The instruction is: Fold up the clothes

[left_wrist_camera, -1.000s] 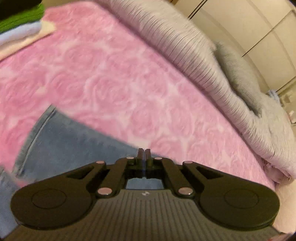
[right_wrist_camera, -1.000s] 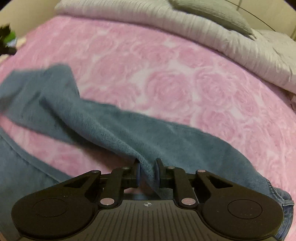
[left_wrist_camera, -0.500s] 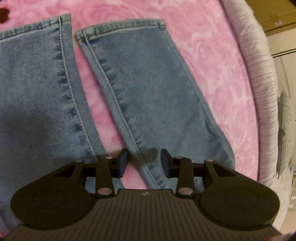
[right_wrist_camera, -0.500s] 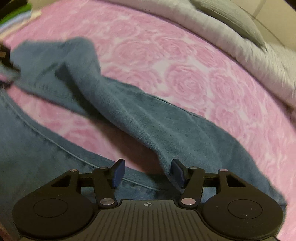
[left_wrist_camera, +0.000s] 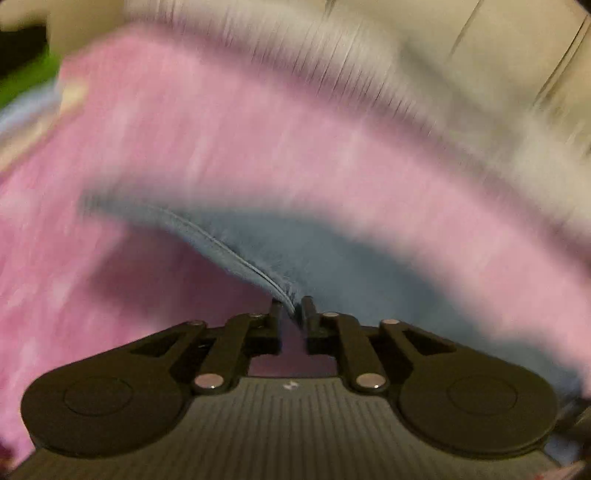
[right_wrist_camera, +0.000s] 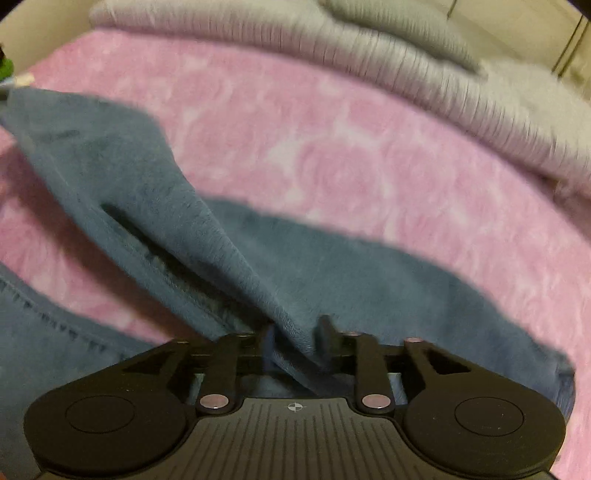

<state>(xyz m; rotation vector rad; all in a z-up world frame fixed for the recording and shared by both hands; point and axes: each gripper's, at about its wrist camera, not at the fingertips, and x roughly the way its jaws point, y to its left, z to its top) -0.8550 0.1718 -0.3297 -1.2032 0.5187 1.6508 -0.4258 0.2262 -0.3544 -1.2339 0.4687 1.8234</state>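
Blue jeans (right_wrist_camera: 332,273) lie on a pink rose-patterned bedspread (right_wrist_camera: 332,140). My right gripper (right_wrist_camera: 293,330) is shut on a raised fold of one jeans leg, which stretches up and left. In the blurred left wrist view, my left gripper (left_wrist_camera: 291,308) is shut on a seamed edge of the jeans (left_wrist_camera: 280,254) and holds it lifted above the bedspread (left_wrist_camera: 258,140). The other leg (right_wrist_camera: 44,332) lies flat at lower left.
A grey ribbed duvet (right_wrist_camera: 369,51) and a grey pillow (right_wrist_camera: 391,22) lie along the far side of the bed. A stack of folded clothes (left_wrist_camera: 26,85) sits at the far left corner. Wardrobe doors (left_wrist_camera: 517,44) stand behind.
Both grippers were open over the jeans half a second ago; both have closed on the fabric. The left gripper has swung upward fast, lifting the seamed edge.
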